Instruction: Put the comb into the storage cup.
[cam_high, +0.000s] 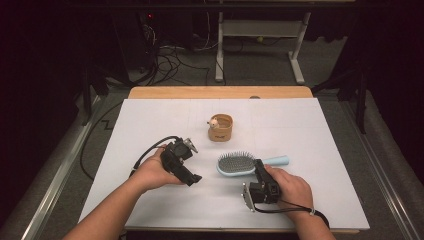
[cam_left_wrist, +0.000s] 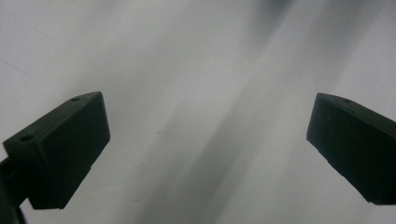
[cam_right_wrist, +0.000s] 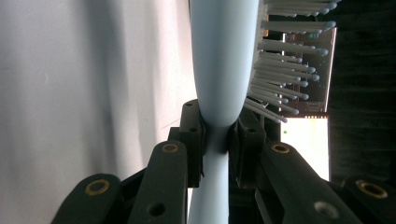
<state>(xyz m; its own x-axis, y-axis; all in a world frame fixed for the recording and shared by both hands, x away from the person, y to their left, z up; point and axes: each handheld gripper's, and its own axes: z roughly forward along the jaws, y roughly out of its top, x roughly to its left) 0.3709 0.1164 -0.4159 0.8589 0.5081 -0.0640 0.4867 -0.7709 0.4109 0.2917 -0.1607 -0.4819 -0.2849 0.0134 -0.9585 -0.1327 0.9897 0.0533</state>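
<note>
A light blue hairbrush (cam_high: 240, 164) with pale bristles lies on the white table cover, handle pointing right. My right gripper (cam_high: 259, 169) is shut on its neck, where head meets handle. In the right gripper view the blue brush body (cam_right_wrist: 223, 60) runs up from between the clamped pads (cam_right_wrist: 192, 135), bristles sticking out to the right. My left gripper (cam_high: 194, 179) is held low over the cover to the left of the brush, tilted down and right. Its two black fingers (cam_left_wrist: 60, 149) stand wide open with bare white surface between them.
A small tan round container (cam_high: 221, 127) with a little figure on its rim stands behind the brush, mid-table. The white cover (cam_high: 150, 120) spreads over a wooden tabletop. Cables and a desk frame (cam_high: 260, 30) lie on the floor beyond the far edge.
</note>
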